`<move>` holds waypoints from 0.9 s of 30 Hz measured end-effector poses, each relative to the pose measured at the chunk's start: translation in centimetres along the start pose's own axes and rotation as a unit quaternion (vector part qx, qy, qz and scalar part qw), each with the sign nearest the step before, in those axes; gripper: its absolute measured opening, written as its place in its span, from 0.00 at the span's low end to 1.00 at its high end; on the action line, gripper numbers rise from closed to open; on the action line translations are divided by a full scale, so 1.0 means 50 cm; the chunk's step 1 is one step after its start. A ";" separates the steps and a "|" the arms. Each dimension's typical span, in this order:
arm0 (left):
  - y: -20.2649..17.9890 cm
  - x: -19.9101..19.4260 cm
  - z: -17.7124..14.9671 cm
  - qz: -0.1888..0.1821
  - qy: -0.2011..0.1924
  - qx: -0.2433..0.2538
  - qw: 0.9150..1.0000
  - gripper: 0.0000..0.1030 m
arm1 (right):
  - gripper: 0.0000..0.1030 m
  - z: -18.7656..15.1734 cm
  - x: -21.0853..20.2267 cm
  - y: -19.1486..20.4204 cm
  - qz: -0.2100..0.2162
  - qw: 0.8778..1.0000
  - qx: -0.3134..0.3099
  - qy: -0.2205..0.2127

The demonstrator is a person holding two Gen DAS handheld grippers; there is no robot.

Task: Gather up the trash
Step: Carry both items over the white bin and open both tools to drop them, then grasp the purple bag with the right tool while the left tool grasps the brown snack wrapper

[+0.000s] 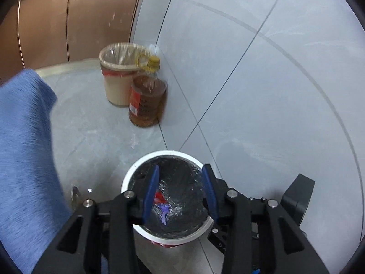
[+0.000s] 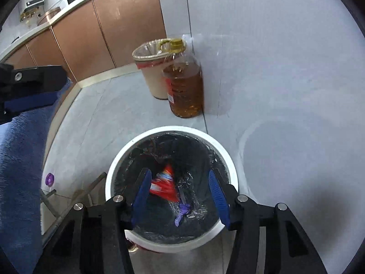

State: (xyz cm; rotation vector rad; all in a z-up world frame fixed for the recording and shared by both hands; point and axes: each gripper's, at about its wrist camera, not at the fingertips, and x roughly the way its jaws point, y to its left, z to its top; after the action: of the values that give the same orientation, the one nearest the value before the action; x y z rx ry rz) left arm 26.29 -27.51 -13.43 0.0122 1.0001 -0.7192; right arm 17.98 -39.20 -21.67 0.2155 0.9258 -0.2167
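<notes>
Both of my grippers hang over the same white round bin lined with a black plastic bag [image 2: 228,157], pointing steeply down into it. My right gripper [image 2: 180,199], black-framed with blue pads, has its jaws standing apart with nothing between the pads; through the gap I look straight into the bag. My left gripper [image 1: 180,194], of the same build, is likewise parted and empty above the bin's mouth [image 1: 136,166]. No earlier view tells me more than that: each one is open and grips nothing.

Down in the black liner lies the trash: a crumpled red and white wrapper [image 2: 165,183] and, beside it toward the right, a small purple twisted scrap [image 2: 182,213]. From the left wrist the same red wrapper [image 1: 158,197] and purple scrap [image 1: 164,214] show at the bottom of the bag.

Off to my left a blue fabric sleeve or cloth [image 1: 25,159] fills the edge of the view, and in the right wrist view part of the left gripper's black frame sits at the far left. A small purple round cap [image 2: 49,179] lies on the grey tiled floor [image 2: 109,114] left of the bin.

Farther out, near the wall, a beige bin with a clear plastic liner [image 2: 151,73] stands upright, and a large clear bottle of amber oil with a yellow cap and handle [image 2: 186,86] stands just beside it, in front and to the right. Brown glossy cabinet doors [image 2: 109,27] run behind them along the left.
</notes>
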 end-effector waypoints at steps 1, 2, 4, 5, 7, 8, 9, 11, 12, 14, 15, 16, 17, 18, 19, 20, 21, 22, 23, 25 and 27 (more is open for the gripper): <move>-0.006 -0.023 -0.004 0.005 -0.010 0.004 1.000 0.36 | 0.48 0.001 -0.011 0.004 0.002 1.000 -0.001 -0.004; -0.011 -0.046 -0.009 0.010 -0.020 0.008 1.000 0.36 | 0.48 0.003 -0.024 0.009 0.003 1.000 -0.003 -0.009; -0.020 -0.091 -0.020 0.023 -0.041 0.015 0.999 0.36 | 0.48 0.006 -0.060 0.029 0.006 1.000 -0.013 -0.022; -0.022 -0.109 -0.023 0.028 -0.048 0.017 0.998 0.36 | 0.48 0.008 -0.073 0.039 0.008 0.999 -0.018 -0.027; -0.025 -0.160 -0.037 0.045 -0.068 0.024 0.996 0.36 | 0.48 0.012 -0.116 0.063 0.015 0.999 -0.030 -0.043; -0.026 -0.184 -0.043 0.052 -0.075 0.027 0.995 0.36 | 0.48 0.015 -0.133 0.073 0.019 0.998 -0.035 -0.049; -0.024 -0.205 -0.050 0.059 -0.084 0.029 0.994 0.36 | 0.48 0.020 -0.160 0.089 0.024 0.997 -0.044 -0.060; -0.014 -0.256 -0.070 0.072 -0.100 0.028 0.992 0.36 | 0.48 0.028 -0.195 0.108 0.032 0.995 -0.056 -0.074; -0.006 -0.283 -0.082 0.077 -0.108 0.024 0.991 0.36 | 0.48 0.033 -0.222 0.123 0.039 0.994 -0.063 -0.082; 0.011 -0.326 -0.101 0.087 -0.122 0.019 0.989 0.37 | 0.48 0.039 -0.265 0.146 0.053 0.991 -0.074 -0.097; 0.020 -0.349 -0.111 0.091 -0.127 0.015 0.988 0.37 | 0.48 0.042 -0.288 0.161 0.060 0.989 -0.081 -0.104; 0.030 -0.374 -0.123 0.094 -0.134 0.011 0.986 0.40 | 0.48 0.044 -0.304 0.172 0.066 0.988 -0.088 -0.110; 0.044 -0.405 -0.140 0.101 -0.144 0.005 0.984 0.41 | 0.48 0.046 -0.325 0.188 0.077 0.986 -0.095 -0.115; 0.053 -0.426 -0.151 0.108 -0.150 0.002 0.983 0.45 | 0.48 0.047 -0.343 0.204 0.089 0.984 -0.101 -0.119; 0.066 -0.456 -0.167 0.119 -0.160 -0.001 0.980 0.47 | 0.48 0.048 -0.356 0.217 0.099 0.982 -0.105 -0.122; 0.081 -0.481 -0.183 0.130 -0.168 -0.006 0.977 0.48 | 0.48 0.046 -0.371 0.233 0.111 0.980 -0.111 -0.124; 0.095 -0.513 -0.201 0.139 -0.175 -0.011 0.975 0.48 | 0.48 0.046 -0.380 0.245 0.119 0.978 -0.116 -0.125; 0.113 -0.543 -0.221 0.150 -0.182 -0.017 0.972 0.48 | 0.48 0.044 -0.393 0.263 0.128 0.976 -0.123 -0.127; 0.131 -0.568 -0.238 0.161 -0.188 -0.024 0.968 0.49 | 0.48 0.042 -0.402 0.277 0.137 0.974 -0.129 -0.128; 0.174 -0.623 -0.276 0.183 -0.198 -0.045 0.962 0.49 | 0.48 0.034 -0.423 0.311 0.159 0.968 -0.144 -0.129; 0.216 -0.675 -0.317 0.205 -0.208 -0.065 0.954 0.49 | 0.48 0.024 -0.435 0.343 0.185 0.962 -0.158 -0.125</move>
State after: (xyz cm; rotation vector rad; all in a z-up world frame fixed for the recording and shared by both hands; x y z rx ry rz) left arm 9.01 4.39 0.38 -0.0439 0.6072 -0.2541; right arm 10.95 -21.10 -1.85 0.0593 0.6431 0.2460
